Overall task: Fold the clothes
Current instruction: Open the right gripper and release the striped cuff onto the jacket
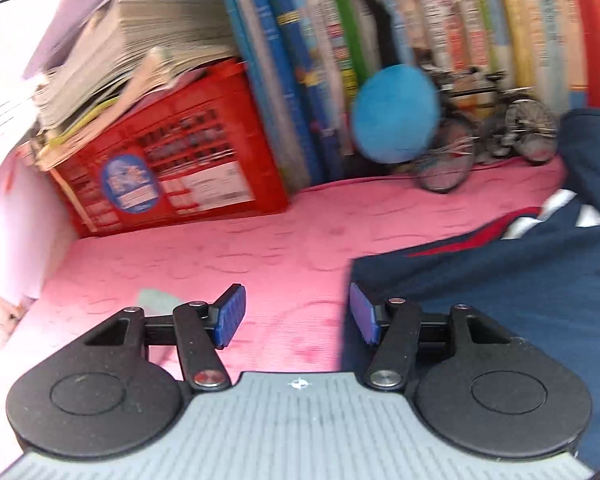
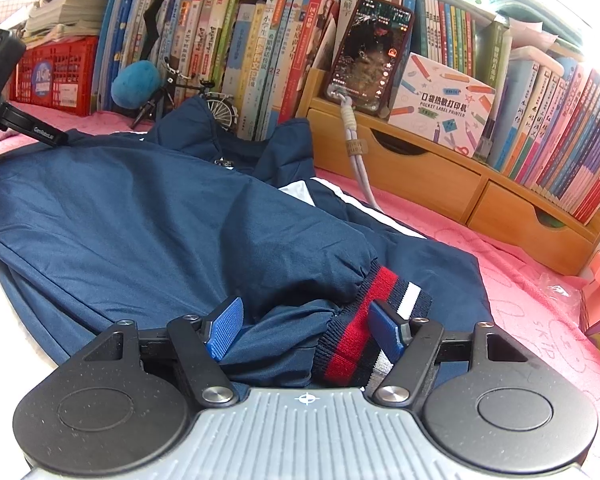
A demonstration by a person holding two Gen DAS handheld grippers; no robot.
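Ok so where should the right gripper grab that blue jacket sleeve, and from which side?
Probably the striped cuff of the sleeve. It is the thickest, firmest part and already lies between the open pads of the right gripper. Come straight in from the near edge, low over the pink cover.

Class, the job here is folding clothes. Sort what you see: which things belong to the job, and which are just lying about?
Job: navy blue jacket; its red, white and navy striped knit cuff; left gripper; right gripper.

Lying about: red plastic crate; blue plush ball; miniature metal bicycle; smartphone; rows of books.
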